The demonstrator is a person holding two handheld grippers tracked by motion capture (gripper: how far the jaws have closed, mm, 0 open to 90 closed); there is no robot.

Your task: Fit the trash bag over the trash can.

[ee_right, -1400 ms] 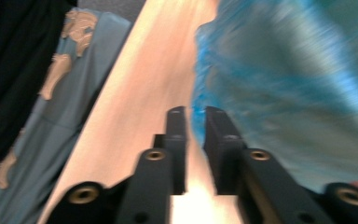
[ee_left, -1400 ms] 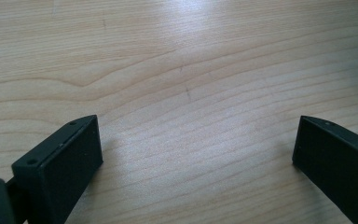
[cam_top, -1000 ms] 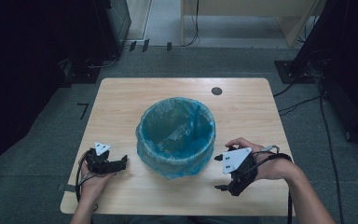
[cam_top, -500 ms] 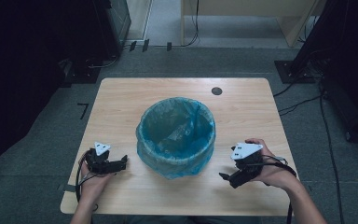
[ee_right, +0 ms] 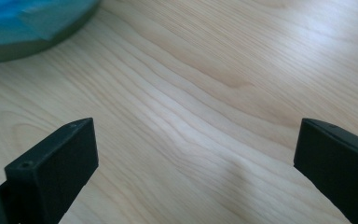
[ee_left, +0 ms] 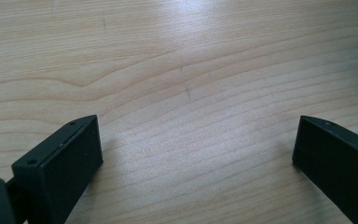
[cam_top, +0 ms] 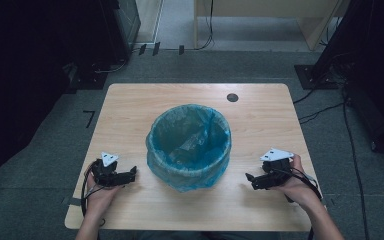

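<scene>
round bin lined with a blue plastic bag [cam_top: 189,146] sits mid-table between both grippers; left gripper [cam_top: 130,174] slightly nearer than right gripper [cam_top: 250,181]. both sets of jaws apart, empty.

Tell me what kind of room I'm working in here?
Probably a lab or recording workspace: a bare wooden table on grey carpet, cables trailing across the floor, dark equipment stands at the sides, and one bag-lined bin.
</scene>
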